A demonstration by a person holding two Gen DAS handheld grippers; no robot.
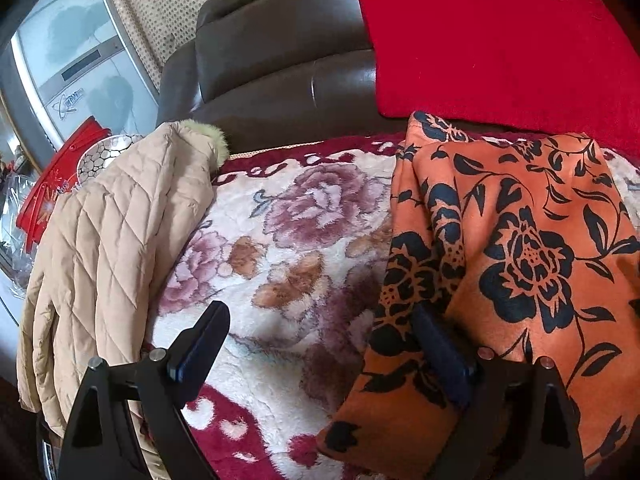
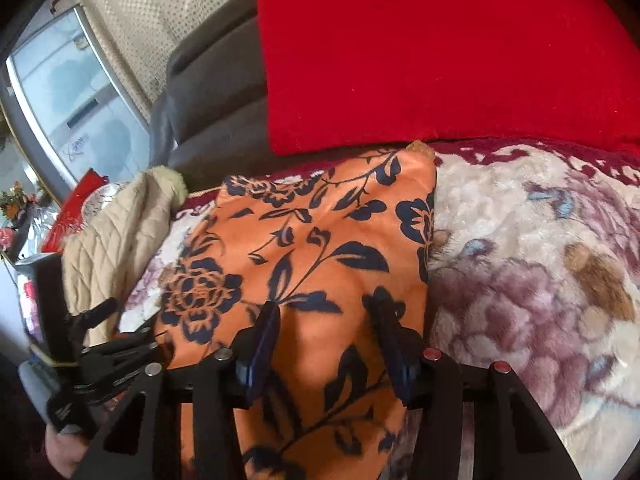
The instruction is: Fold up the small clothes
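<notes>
An orange garment with a black flower print lies on a floral plush blanket. My left gripper is open over the garment's left edge; its right finger rests on the orange cloth and its left finger is over the blanket. In the right wrist view the garment lies folded into a long strip. My right gripper is open just above its near part, nothing between the fingers. The left gripper shows at the left edge there.
A beige quilted jacket with a fur collar lies left of the garment. A red cloth hangs over the brown leather sofa back. A red box and clutter stand at far left by a glass door.
</notes>
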